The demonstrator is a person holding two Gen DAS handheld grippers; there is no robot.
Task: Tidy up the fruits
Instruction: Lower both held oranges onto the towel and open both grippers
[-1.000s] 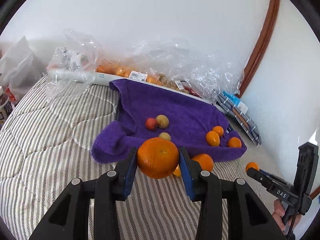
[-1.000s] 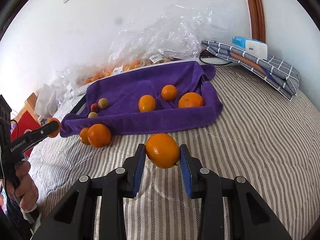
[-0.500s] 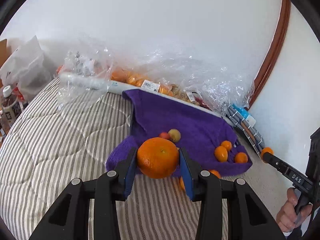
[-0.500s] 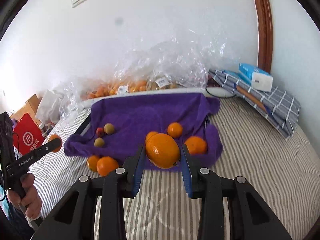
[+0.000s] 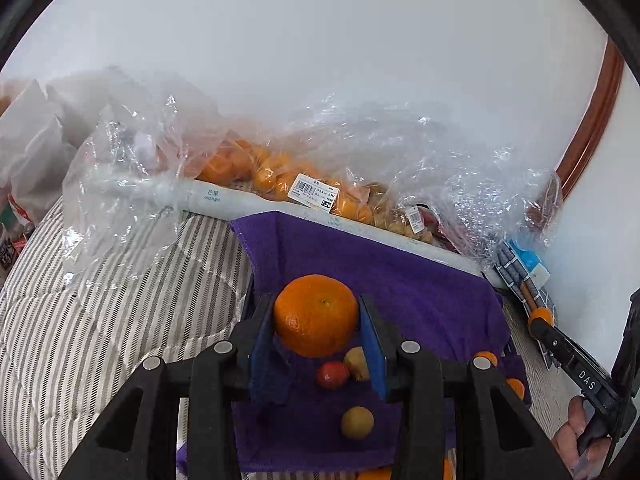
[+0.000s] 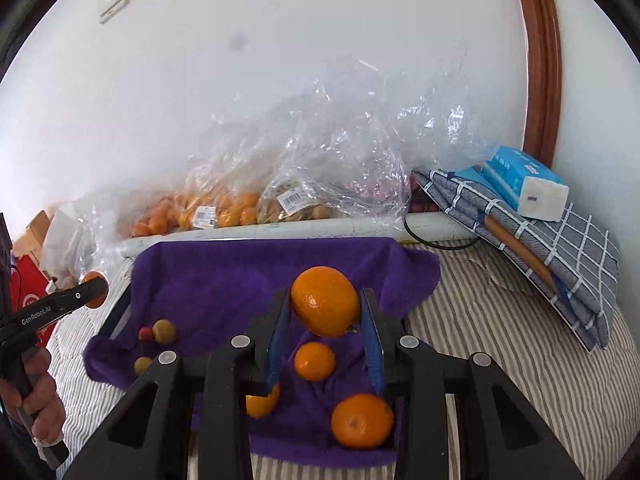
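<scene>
Left gripper (image 5: 316, 320): clenched on a large orange (image 5: 316, 315), held above the left part of the purple towel (image 5: 420, 296). Directly under it lie a red fruit (image 5: 332, 375) and two yellow-green ones (image 5: 357, 422), near the towel's left edge. Risk: dropped from here, the orange lands on these small fruits, bruises them or knocks them off onto the striped bedding (image 5: 100, 320).

Middle of towel: soft, rumpled, raised rim at front. Round fruit will roll toward any dip.

Right gripper (image 6: 325, 308): clenched on a second orange (image 6: 325, 301), tilted between the pads, stem end down. It hangs over the towel's right half, above a small mandarin (image 6: 314, 361); a bigger one (image 6: 362, 421) sits near the front edge. Risk: the grip looks off-centre, so the orange may twist out early; released there, it could strike the mandarin and push the front one over the edge.

Both tools are near each other over one towel; a clash is possible.
</scene>
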